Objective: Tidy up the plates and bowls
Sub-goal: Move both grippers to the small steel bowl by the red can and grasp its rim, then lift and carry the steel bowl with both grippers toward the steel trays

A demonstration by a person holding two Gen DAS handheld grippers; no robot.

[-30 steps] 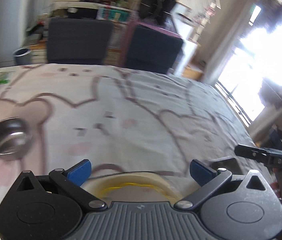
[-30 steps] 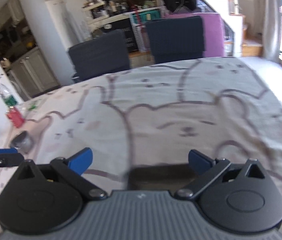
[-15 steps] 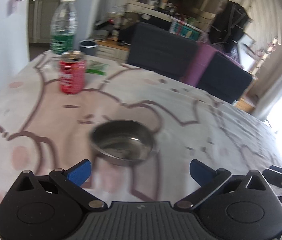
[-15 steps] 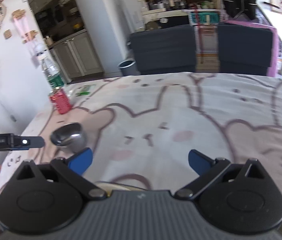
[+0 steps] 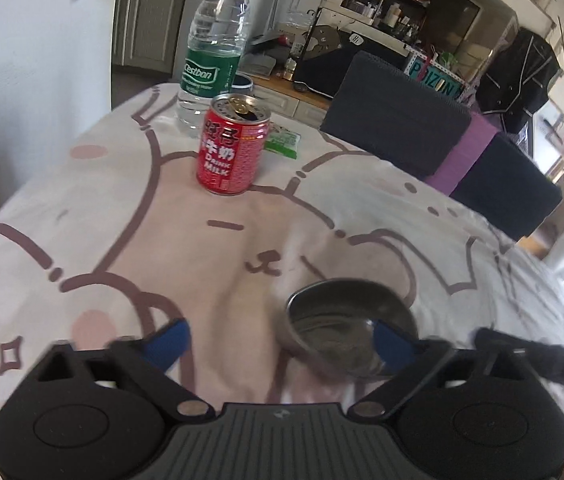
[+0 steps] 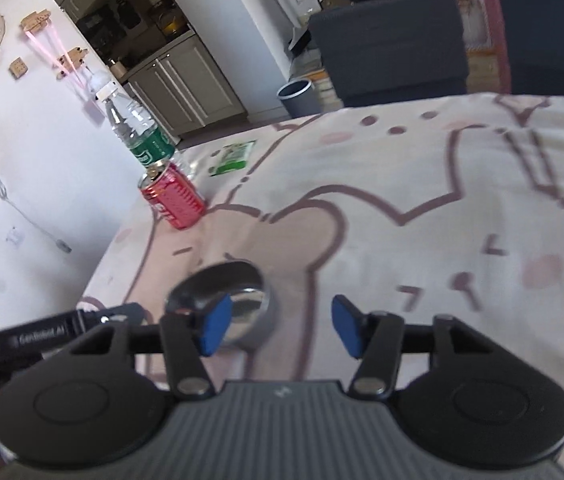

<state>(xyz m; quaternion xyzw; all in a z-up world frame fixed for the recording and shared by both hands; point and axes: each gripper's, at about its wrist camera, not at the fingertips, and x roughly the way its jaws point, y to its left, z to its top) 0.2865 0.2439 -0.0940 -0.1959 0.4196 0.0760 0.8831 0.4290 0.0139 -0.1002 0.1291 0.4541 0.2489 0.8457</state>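
Steel bowl (image 5: 351, 322) sits upright on the cartoon-print tablecloth (image 5: 321, 208), alone — no plate or second bowl shows in either wrist view. From the left camera it lies at about 5 o'clock, low in the picture; from the right camera, at about 7 o'clock.

Left gripper (image 5: 282, 340) is partly open and its jaws have just been closing. Its right-hand pad (image 5: 391, 342) overlaps the bowl's near rim, the other pad stands off over bare cloth — it looks set to pinch the wall, though I cannot tell if the pad touches yet. Nothing is gripped.

Right gripper (image 6: 278, 326) is about half open, jaws also just closing, with only cloth between them; the bowl lies just left of the gap, behind its left pad (image 6: 214, 330). Probably it comes in to steady or share the lift.

Red milk can (image 5: 232, 144) and water bottle (image 5: 214, 44) stand at 11 o'clock, well apart from the bowl, out of the way.
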